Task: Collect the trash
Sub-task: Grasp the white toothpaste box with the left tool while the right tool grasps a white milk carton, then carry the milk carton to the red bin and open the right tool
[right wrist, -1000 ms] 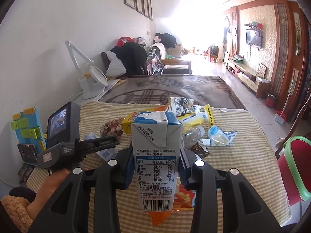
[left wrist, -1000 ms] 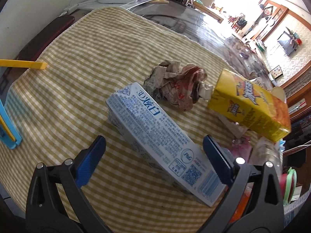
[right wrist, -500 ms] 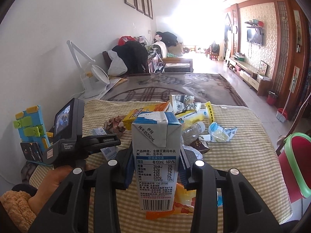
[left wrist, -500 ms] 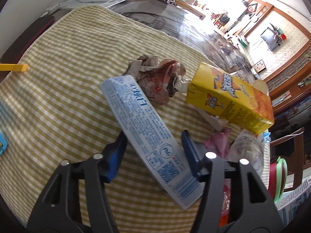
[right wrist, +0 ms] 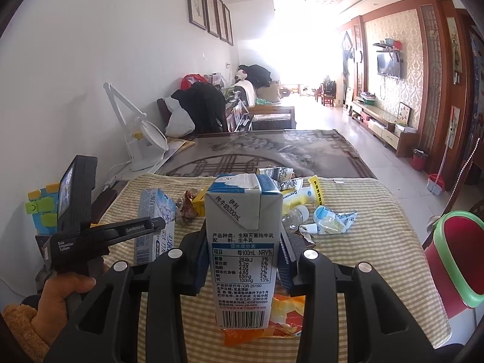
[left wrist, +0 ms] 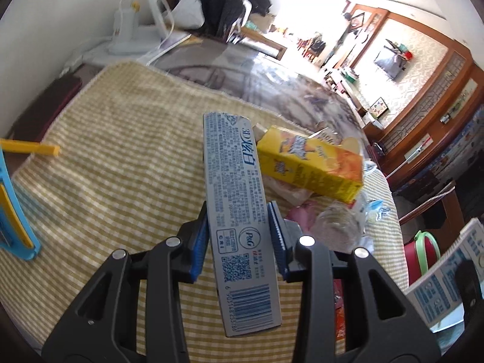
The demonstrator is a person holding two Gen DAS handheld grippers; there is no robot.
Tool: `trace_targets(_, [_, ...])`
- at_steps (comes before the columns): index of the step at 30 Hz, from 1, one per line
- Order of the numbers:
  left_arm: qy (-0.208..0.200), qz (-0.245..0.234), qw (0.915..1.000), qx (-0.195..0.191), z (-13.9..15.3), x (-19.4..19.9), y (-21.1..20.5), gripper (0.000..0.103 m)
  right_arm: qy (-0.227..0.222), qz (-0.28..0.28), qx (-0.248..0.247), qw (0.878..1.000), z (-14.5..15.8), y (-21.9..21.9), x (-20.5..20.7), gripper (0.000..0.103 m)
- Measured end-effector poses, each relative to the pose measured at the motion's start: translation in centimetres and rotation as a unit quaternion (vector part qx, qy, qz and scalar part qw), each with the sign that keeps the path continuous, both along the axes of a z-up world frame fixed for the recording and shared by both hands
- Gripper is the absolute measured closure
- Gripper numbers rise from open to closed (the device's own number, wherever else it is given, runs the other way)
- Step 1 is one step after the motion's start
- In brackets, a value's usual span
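The left tongs (left wrist: 239, 237) have just been closing and now pinch a long, flat-sided cardboard toothpaste box (left wrist: 239, 211) between their ribbed blue pads (left wrist: 200, 242), the box lifted clear of the cloth and tilted, its barcode end toward the camera; the right tongs (right wrist: 243, 260) pinch a small squared milk carton (right wrist: 243, 242) held upright, its folded top crumpled white and blue; the counter (left wrist: 121, 157) wears a soft yellow-and-white checked cloth with a frayed far edge, beyond which lies a glossy dark surface; just behind the toothpaste box leans a glossy yellow box (left wrist: 308, 163), and past it a heap of crinkled wrappers and a clear crushed plastic bottle (right wrist: 295, 216); a torn blue-and-white wrapper (right wrist: 332, 219) lies near the bottle, and a flattened orange packet (right wrist: 272, 320) lies on the cloth beneath the carton; the near-left stretch of cloth is bare, open room up to a blue-and-yellow plastic piece (left wrist: 15, 211) at the left edge; off the right edge of the counter stands a red bin (right wrist: 453, 260) with a pale green rim, well apart from the heap; from the right wrist view a hand (right wrist: 60, 296) in a fuzzy brown sleeve grips the black handle of the left tool, which points in over the cloth from the left; a white desk lamp (right wrist: 136, 139) stands by the wall beyond.
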State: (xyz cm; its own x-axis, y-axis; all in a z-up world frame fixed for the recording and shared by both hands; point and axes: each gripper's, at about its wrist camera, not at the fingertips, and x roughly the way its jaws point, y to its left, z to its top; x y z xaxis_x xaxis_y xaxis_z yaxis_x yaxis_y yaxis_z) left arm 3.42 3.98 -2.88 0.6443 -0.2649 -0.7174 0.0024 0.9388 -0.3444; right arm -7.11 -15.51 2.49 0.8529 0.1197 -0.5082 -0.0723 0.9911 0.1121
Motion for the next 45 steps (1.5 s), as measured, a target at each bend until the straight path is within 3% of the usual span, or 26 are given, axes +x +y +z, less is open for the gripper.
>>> trace_targets(5, [-0.058, -0.024, 0.9970, 0.044, 1.9, -1.3, -1.8, 0.067, -0.011, -0.010, 0.006, 1.000, 0.3, -0.8, -0.3, 0.067])
trace_targets(11, [-0.100, -0.058, 0.9887, 0.096, 3.2, -2.4, -4.3, 0.067, -0.024, -0.042, 0.024, 0.999, 0.7, -4.1, -0.8, 0.067])
trace_targets(17, [-0.126, -0.084, 0.9841, 0.092, 5.6, -4.5, -6.9, 0.067, -0.025, -0.125, 0.044, 0.991, 0.7, -11.3, -1.4, 0.067])
trace_targets(23, [-0.138, -0.156, 0.9761, 0.062, 8.1, -5.6, -12.9, 0.067, -0.023, -0.242, 0.068, 0.968, 1.0, -21.2, -3.6, 0.067])
trace_targets(27, [-0.143, -0.216, 0.9650, 0.042, 9.1, -5.8, -18.6, 0.067, -0.019, -0.317, 0.076, 0.945, 1.2, -27.9, -5.0, 0.067])
trace_targets(32, [-0.144, -0.285, 0.9470, 0.030, 9.2, -6.6, -25.4, 0.067, 0.032, -0.377, 0.122, 0.918, -2.0, -35.4, -5.7, 0.067])
trace_targets(37, [-0.153, -0.354, 0.9217, 0.041, 8.6, -6.7, -31.9, 0.067, 0.074, -0.413, 0.154, 0.894, -5.7, -38.5, -6.9, 0.065])
trace_targets(41, [-0.124, -0.381, 0.9157, 0.030, 7.5, -5.9, -35.4, 0.067, 0.089, -0.434, 0.183, 0.878, -7.6, -39.2, -8.0, 0.065])
trace_targets(45, [-0.100, -0.393, 0.9134, 0.030, 6.3, -5.1, -37.7, 0.067, 0.086, -0.442, 0.203, 0.870, -7.9, -39.6, -8.4, 0.063])
